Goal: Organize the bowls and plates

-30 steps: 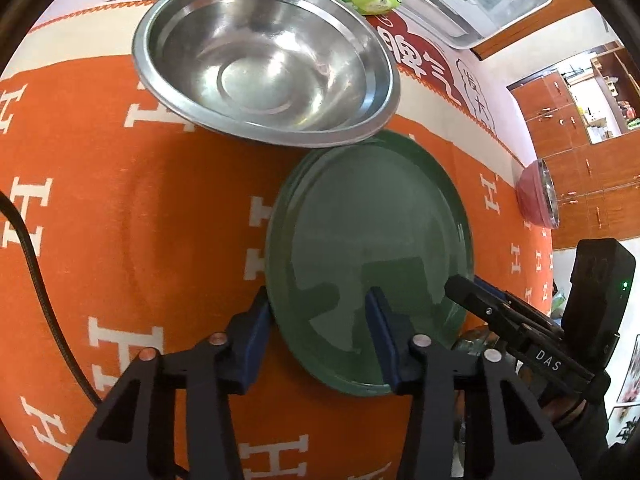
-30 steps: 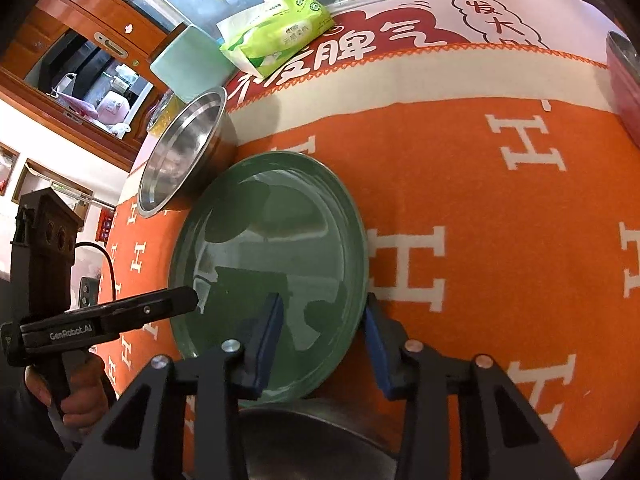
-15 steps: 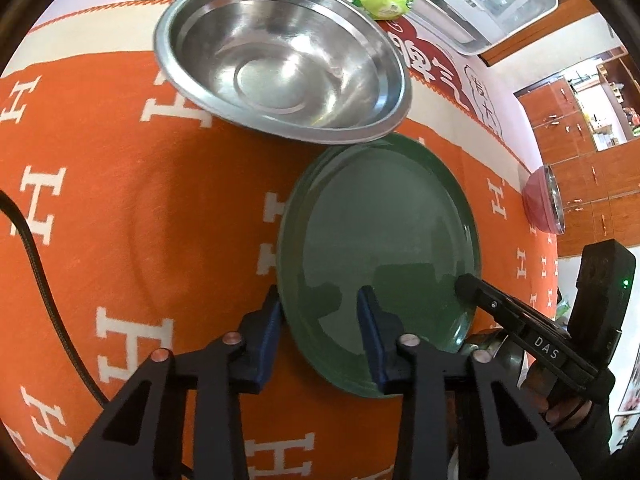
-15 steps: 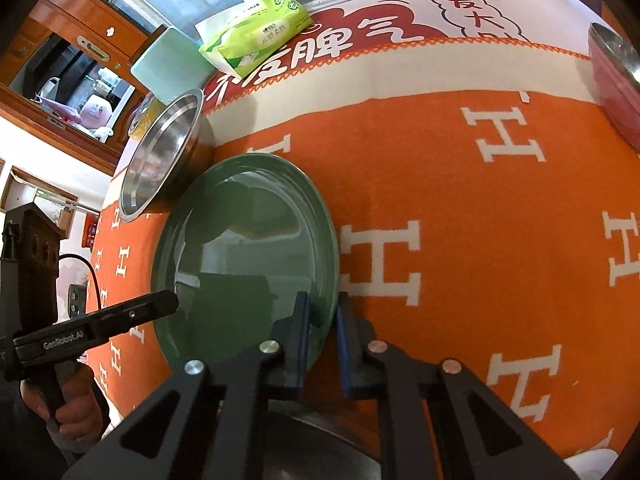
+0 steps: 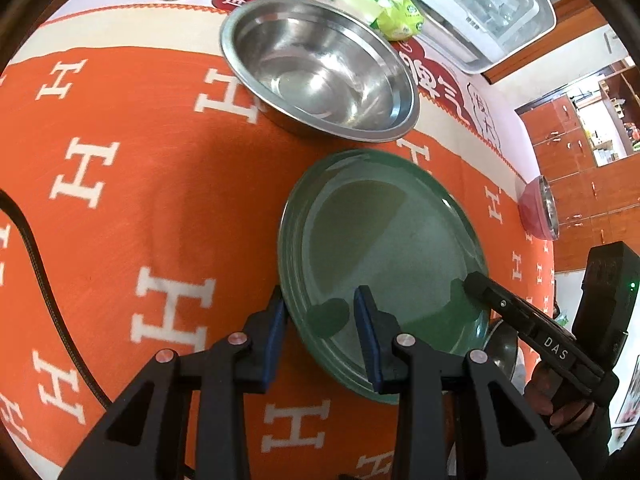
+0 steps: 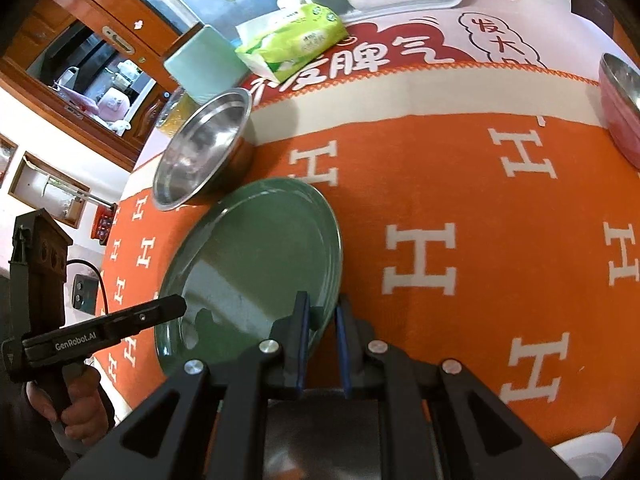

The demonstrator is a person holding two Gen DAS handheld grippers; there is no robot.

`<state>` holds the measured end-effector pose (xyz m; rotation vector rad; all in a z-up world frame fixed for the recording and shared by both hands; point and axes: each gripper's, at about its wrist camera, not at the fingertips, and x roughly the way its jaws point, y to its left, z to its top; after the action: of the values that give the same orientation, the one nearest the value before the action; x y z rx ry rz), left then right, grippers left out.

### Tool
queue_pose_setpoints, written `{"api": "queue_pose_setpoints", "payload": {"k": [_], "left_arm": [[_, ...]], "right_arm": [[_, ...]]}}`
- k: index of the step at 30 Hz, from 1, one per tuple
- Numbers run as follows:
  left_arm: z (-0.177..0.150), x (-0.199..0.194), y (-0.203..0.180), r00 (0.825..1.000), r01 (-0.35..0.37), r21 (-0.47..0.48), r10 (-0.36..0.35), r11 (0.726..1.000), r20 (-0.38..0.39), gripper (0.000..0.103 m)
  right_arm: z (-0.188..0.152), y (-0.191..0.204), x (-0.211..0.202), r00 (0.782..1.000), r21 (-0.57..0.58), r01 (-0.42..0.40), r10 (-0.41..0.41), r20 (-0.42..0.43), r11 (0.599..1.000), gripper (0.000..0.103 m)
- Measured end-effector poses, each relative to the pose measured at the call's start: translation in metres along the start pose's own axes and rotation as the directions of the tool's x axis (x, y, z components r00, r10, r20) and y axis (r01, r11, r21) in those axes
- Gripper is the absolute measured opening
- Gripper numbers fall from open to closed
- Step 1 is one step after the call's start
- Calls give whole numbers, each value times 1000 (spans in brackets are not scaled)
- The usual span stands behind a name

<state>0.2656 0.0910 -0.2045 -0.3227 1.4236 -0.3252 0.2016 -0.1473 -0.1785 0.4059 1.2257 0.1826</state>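
Note:
A dark green plate (image 5: 384,240) lies on the orange cloth; it also shows in the right wrist view (image 6: 256,264). My left gripper (image 5: 320,320) straddles the plate's near-left rim, jaws partly closed with a gap still showing. My right gripper (image 6: 322,320) is shut on the plate's near-right rim; it appears in the left wrist view as a black finger (image 5: 516,312) over the plate. A steel bowl (image 5: 320,68) stands just beyond the plate, also in the right wrist view (image 6: 200,160). A red bowl (image 6: 620,104) sits at the far right.
A dark steel dish (image 6: 320,432) lies under my right gripper at the table's near edge. A green wipes pack (image 6: 296,40), a mint box (image 6: 200,64) and a white dish rack (image 5: 492,12) stand at the back. A black cable (image 5: 36,264) crosses the cloth at left.
My right gripper closed onto the plate's rim. My left gripper's jaws narrowed around the opposite rim. The plate's right side looks slightly raised off the cloth.

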Motion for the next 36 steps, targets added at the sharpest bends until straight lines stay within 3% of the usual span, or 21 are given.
{"api": "queue_pose_setpoints", "payload": {"k": [16,26,36], "left_arm": [[-36,-76,5,990,46,14,-47,999,136,32],[-70,-123,-17,970,73,78,-89,994,226,32],[-106,-147,-61,954,88,159,-129,983,270,32]], "right_arm": [[-25,44,-49,995,-60,-36,41,91,998,13],[-47,56,-99,977,-93,-35,54,207,995,14],[-83,41,-151,953,-111,-3,36,302,994,15]]}}
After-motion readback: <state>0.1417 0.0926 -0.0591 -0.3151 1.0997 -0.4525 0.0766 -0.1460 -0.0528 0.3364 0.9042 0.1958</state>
